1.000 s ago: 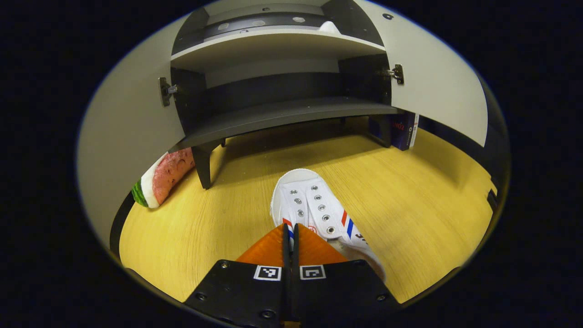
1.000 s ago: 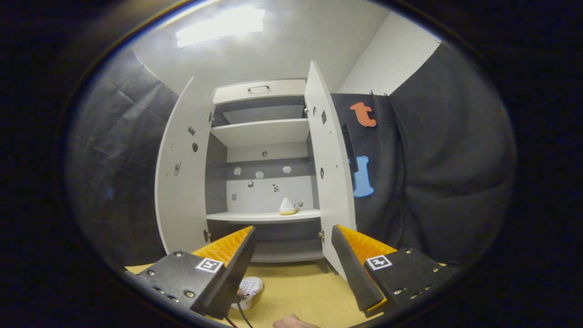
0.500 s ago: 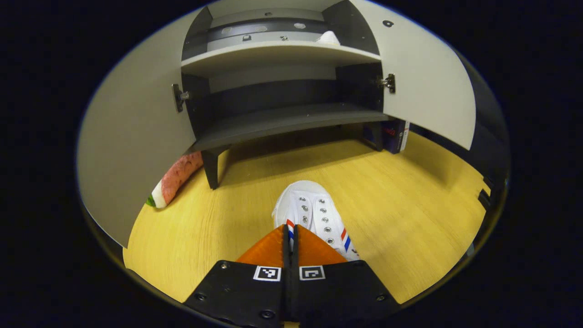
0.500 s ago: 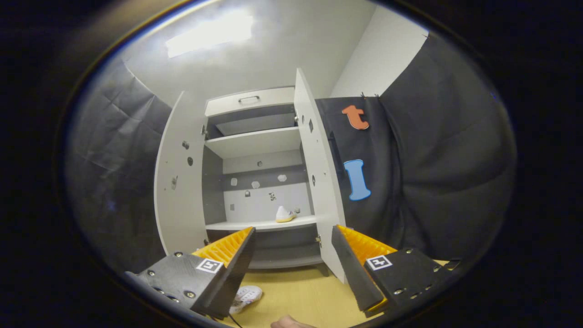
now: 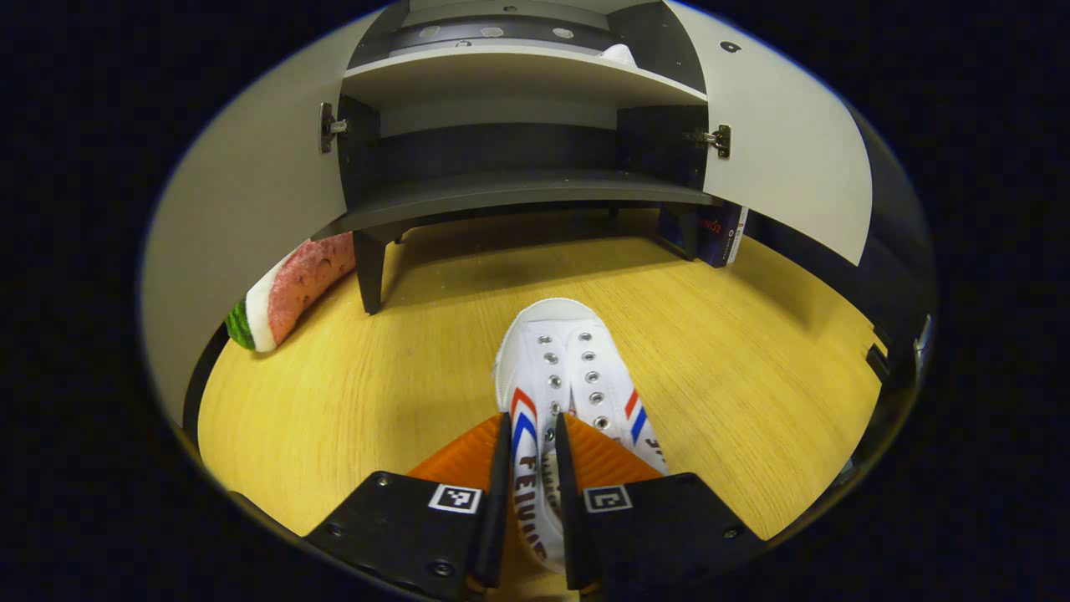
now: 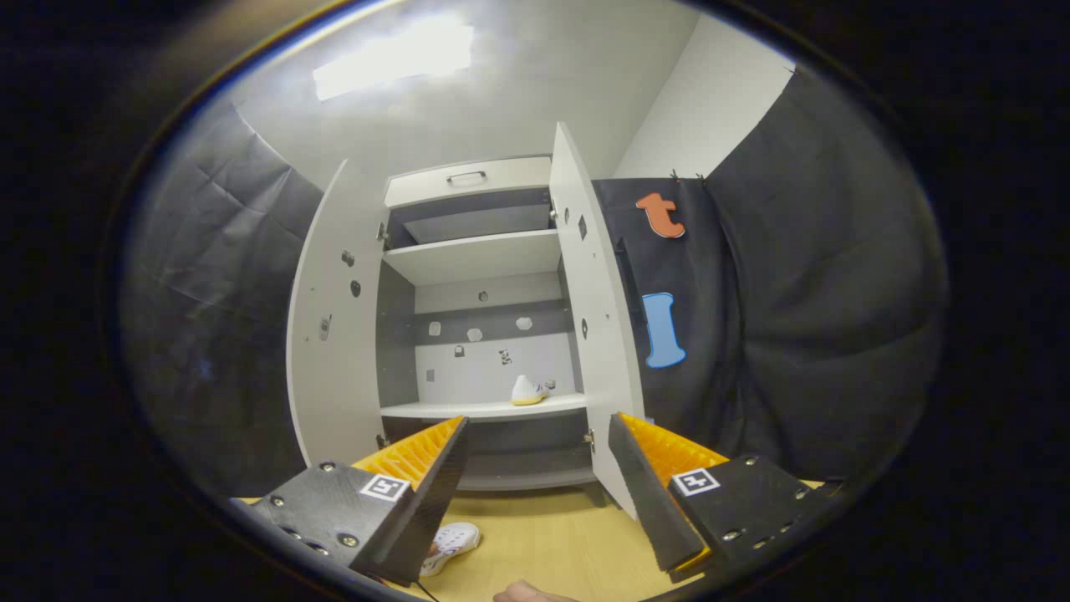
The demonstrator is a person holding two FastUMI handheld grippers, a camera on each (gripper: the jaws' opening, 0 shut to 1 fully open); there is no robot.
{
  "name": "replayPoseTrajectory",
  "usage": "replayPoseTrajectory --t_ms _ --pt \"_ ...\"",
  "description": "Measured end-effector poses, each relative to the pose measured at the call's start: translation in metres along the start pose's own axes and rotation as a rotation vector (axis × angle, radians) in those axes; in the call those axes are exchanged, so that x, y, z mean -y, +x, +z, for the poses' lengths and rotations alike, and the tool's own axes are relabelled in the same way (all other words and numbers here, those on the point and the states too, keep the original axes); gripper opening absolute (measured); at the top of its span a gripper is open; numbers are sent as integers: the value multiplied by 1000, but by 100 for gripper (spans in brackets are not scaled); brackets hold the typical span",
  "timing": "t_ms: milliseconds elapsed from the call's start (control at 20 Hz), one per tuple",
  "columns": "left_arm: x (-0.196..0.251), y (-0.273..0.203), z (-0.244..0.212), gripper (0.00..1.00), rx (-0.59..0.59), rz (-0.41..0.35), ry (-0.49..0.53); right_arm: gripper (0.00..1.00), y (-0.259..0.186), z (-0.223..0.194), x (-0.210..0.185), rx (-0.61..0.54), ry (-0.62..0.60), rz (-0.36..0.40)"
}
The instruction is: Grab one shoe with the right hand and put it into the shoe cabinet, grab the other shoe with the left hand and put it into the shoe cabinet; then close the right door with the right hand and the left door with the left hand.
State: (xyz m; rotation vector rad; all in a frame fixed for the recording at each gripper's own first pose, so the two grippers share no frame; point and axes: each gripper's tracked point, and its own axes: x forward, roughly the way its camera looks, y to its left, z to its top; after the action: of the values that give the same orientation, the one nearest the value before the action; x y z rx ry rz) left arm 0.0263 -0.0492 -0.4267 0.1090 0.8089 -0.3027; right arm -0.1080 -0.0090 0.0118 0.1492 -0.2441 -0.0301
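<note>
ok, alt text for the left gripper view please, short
The left gripper straddles the side wall of a white shoe on a yellow wood floor, fingers slightly parted around it. Ahead stands the shoe cabinet, both doors open, with another shoe on an upper shelf and a watermelon-slice cushion beside its left leg.

Both doors (image 6: 334, 334) stand wide — the way to the lower shelf (image 5: 518, 191) is unblocked.
</note>
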Motion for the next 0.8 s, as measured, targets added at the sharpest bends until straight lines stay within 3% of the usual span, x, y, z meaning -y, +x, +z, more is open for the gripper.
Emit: replayPoseTrajectory --t_ms 50,100,150,300,800 --pt "-3 1 3 27 9 14 17 98 0 0 -3 -2 -8 9" --pt "-3 -3 5 5 15 24 2 98 1 -2 -6 -7 -16 17" --pt "-3 -7 8 2 17 35 13 98 0 -4 -6 -13 -21 20" --pt "1 -37 52 1 164 56 105 98 0 -2 -3 -9 -28 15" --pt "5 -166 207 0 460 109 88 98 -10 17 30 36 -11 -36"
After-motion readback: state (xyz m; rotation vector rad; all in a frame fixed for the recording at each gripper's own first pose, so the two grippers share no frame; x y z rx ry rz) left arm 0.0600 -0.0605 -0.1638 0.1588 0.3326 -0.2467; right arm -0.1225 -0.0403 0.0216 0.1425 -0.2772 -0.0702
